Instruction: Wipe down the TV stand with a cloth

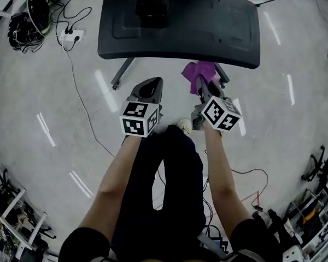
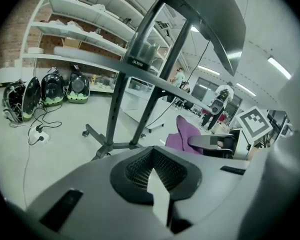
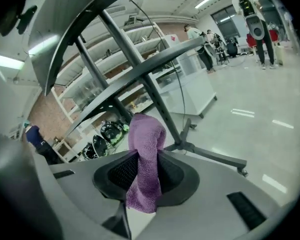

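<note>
Grey polished floor (image 1: pixel 295 146) fills the head view. At 12 o'clock on it stands the biggest thing in sight, the dark flat screen (image 1: pixel 177 23), seen from above and behind. The TV stand (image 1: pixel 122 73) carries it. Two of the stand's metal legs splay out from under the screen's near edge, one toward 11 o'clock and one toward 1 o'clock.

A person's two bare forearms reach up from 6 o'clock, and each hand carries a gripper topped with a marker cube.

The left gripper (image 1: pixel 149 87) points at the floor between the two legs, just short of the left one. In the left gripper view the left gripper (image 2: pixel 157 171) has its jaws drawn together with nothing between them, and the stand's slanting posts (image 2: pixel 120 84) rise beyond.

The right gripper (image 1: pixel 201 85) sits toward 1 o'clock. Its jaws are clamped on the purple cloth (image 1: pixel 198 71), which bunches out ahead of the tips beside the right leg, just under the screen's edge — no view shows whether it touches the metal. In the right gripper view the cloth (image 3: pixel 146 159) stands up out of the closed jaws as a folded wad, in front of the stand's crossed bars (image 3: pixel 155 94).

At 10 o'clock a white power strip (image 1: pixel 71 35) lies on the floor — a thin cable trails from it.
</note>
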Demonstrator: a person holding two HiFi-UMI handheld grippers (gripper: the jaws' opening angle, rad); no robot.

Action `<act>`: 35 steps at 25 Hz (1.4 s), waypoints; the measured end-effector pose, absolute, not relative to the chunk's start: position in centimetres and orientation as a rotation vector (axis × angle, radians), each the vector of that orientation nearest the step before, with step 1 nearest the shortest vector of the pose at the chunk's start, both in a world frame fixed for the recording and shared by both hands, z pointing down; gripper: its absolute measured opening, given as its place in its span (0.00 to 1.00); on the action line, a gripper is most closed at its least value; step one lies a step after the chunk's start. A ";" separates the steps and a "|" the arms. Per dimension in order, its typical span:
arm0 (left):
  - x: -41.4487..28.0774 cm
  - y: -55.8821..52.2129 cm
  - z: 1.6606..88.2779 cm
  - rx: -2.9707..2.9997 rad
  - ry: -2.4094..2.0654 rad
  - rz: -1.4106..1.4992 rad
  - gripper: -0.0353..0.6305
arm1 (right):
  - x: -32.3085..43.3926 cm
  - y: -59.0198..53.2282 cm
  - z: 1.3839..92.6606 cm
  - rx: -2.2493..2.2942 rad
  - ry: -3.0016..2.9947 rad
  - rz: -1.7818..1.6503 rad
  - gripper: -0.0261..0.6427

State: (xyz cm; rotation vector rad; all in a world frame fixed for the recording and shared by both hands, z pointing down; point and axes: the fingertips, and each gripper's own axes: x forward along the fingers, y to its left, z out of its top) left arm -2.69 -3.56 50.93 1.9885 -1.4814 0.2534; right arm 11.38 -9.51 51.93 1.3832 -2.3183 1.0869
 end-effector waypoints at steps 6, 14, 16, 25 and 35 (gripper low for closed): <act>-3.2 -5.9 57.3 2.006 -1.535 0.191 0.06 | 6.6 -10.4 56.4 1.143 -2.543 0.889 0.21; -5.1 -6.8 66.8 2.030 -1.529 0.242 0.06 | 5.8 -12.2 64.0 1.018 -2.622 0.780 0.21; -6.0 -8.4 68.4 2.009 -1.562 0.213 0.06 | 4.9 -13.4 65.5 0.998 -2.644 0.722 0.21; -7.8 -17.3 69.3 1.992 -1.765 -0.136 0.06 | -0.4 -20.8 66.8 0.935 -2.822 0.420 0.21; -6.1 -18.1 66.6 2.149 -1.656 -0.125 0.06 | -4.5 -25.4 62.3 0.908 -2.876 -0.012 0.21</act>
